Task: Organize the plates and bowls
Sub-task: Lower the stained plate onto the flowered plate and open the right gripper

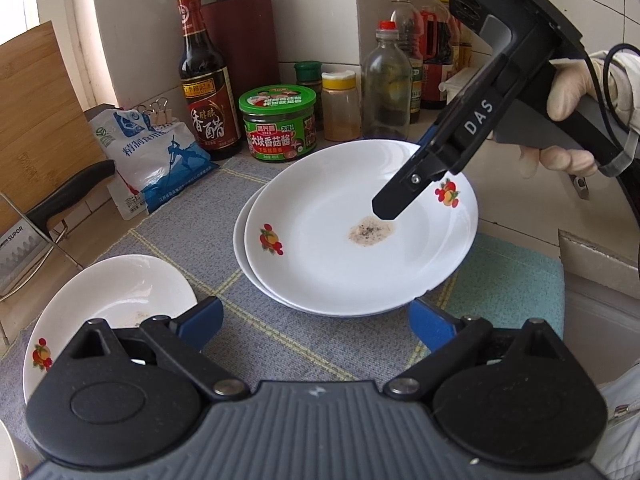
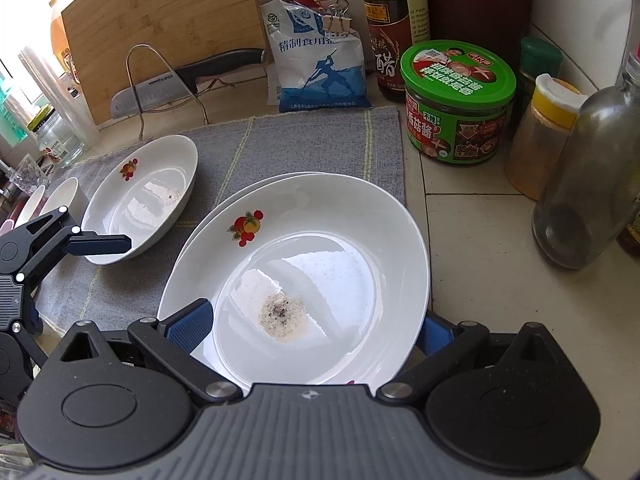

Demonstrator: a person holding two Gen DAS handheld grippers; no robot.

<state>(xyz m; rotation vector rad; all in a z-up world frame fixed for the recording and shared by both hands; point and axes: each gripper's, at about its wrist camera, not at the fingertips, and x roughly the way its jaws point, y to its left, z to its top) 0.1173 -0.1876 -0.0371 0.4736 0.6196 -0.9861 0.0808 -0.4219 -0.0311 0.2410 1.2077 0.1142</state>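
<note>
Two white plates with fruit decals are stacked on a grey mat. The top plate has a patch of brownish crumbs in its middle. A third white plate, also with residue, sits apart to the left on the mat. My left gripper is open just short of the stack's near edge, and one of its fingers reaches the single plate's rim. My right gripper is open wide, with the stack's edge between its jaws. One of its fingers hovers over the top plate.
A green-lidded jar, vinegar bottle, salt bag, spice jars and oil bottles line the back wall. A cutting board and a knife on a wire rack stand at left. Small white bowls sit far left. A teal cloth lies at right.
</note>
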